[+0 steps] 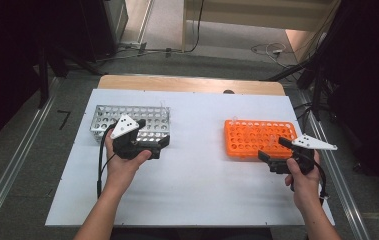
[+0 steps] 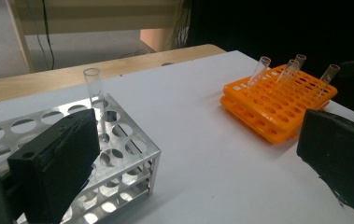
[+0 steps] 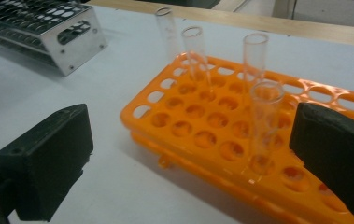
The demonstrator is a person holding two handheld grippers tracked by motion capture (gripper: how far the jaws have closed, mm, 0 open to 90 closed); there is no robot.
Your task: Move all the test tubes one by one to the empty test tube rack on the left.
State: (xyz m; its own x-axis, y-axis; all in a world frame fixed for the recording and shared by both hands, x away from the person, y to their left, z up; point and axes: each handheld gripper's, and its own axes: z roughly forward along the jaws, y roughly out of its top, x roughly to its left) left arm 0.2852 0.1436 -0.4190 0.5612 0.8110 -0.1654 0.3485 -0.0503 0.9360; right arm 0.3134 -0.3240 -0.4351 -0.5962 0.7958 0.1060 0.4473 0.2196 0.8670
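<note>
On the left of the white table top [image 1: 192, 175], the left gripper [image 1: 163, 145] is hovering at the near right corner of the metal rack [image 1: 102, 117]. In the left gripper view its two black jaws are standing wide apart with only bare table between them, gripping nothing. One jaw is hanging over the rack's near holes; whether it is touching the metal cannot be told. A single clear tube [image 2: 94, 88] is standing upright in a hole at the rack's far corner, and the other holes in sight are lying empty.

Further right, the orange rack [image 1: 257, 137] is sitting well apart from the metal one. Four clear tubes are standing in it, some leaning slightly. The right gripper [image 1: 272, 149] is hanging at this rack's near right corner, jaws spread wide and clasping nothing. In the right gripper view the nearest tube [image 3: 264, 126] is standing just beside the right-hand jaw, between the two jaws but untouched, and the three other tubes [image 3: 198, 58] are standing farther back.
</note>
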